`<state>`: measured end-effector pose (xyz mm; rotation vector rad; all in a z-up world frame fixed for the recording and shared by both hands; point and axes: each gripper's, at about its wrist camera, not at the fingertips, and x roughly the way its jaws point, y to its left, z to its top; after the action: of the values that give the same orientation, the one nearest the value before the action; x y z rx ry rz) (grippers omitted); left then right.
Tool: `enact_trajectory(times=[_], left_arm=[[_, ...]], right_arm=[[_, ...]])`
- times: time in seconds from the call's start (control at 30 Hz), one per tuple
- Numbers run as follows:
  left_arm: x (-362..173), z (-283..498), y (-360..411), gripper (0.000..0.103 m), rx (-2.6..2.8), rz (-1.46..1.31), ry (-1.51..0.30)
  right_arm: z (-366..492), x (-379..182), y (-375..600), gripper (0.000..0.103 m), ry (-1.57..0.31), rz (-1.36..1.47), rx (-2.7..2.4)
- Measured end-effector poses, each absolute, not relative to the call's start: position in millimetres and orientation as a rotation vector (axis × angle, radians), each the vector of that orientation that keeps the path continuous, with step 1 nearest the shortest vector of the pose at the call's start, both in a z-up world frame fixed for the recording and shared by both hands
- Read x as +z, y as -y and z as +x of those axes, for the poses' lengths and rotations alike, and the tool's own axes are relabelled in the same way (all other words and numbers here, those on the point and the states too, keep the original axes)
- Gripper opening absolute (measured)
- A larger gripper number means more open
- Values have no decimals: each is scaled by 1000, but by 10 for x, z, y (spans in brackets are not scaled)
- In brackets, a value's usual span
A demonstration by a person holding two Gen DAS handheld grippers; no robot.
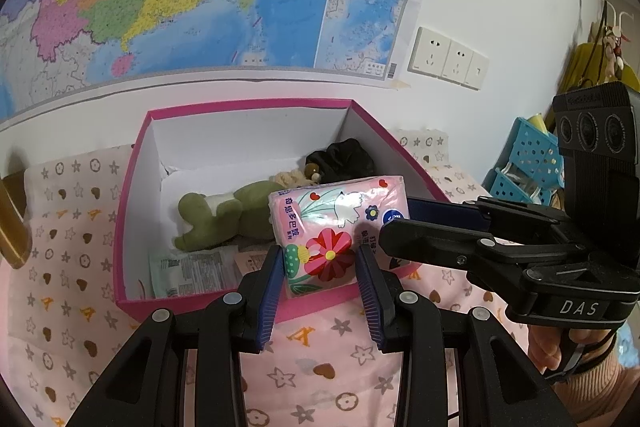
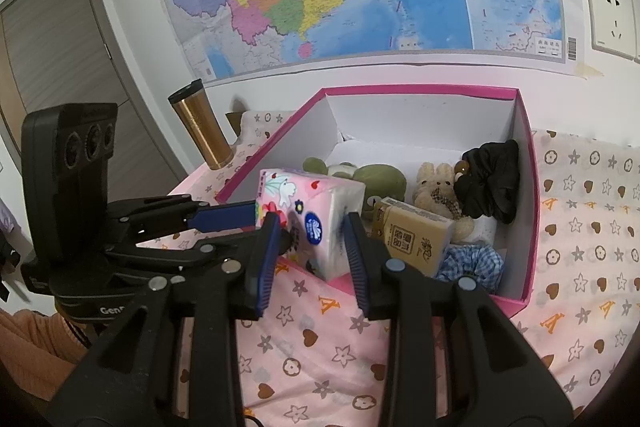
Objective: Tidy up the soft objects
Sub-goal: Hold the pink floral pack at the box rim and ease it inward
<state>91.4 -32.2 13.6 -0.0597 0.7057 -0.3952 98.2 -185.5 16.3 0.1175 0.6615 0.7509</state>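
1. Gripping the pink tissue pack [image 1: 338, 227] from two sides, both grippers are closed on it: the left gripper [image 1: 320, 275] pinches its lower flowered end between its blue pads, and the right gripper [image 2: 310, 247] clamps the white end face. A soft pack sags under one grip, so holding both ends likely keeps it level.

2. The pack hangs over the near wall of the pink box [image 1: 248, 105], partly above the interior and partly above the rim. It looks raised clear of the rim, though I cannot tell whether its underside brushes the edge. By my reading, it is about to be lowered inside.

3. Inside the box lie a green plush toy [image 1: 224, 215], a beige bunny [image 2: 436, 187], a black scrunchie [image 2: 490, 183], a tan tissue pack [image 2: 416, 235] and a blue checked scrunchie [image 2: 472, 263]. These crowd the right and far side in the right wrist view, so free floor seems to remain near the front left.

4. The box sits on a pink patterned cloth [image 1: 340, 367]. A gold tumbler [image 2: 202, 131] stands well apart at the table's back corner, clear of the work.

5. Releasing both ends together would probably let the pack drop flat instead of tipping onto the toys.
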Motion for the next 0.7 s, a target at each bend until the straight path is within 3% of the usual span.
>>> enact_trajectory(times=[0.7], left_arm=[[117, 980, 315, 36, -387, -52, -711]], right_arm=[[1014, 165, 1850, 36, -661, 123, 745]])
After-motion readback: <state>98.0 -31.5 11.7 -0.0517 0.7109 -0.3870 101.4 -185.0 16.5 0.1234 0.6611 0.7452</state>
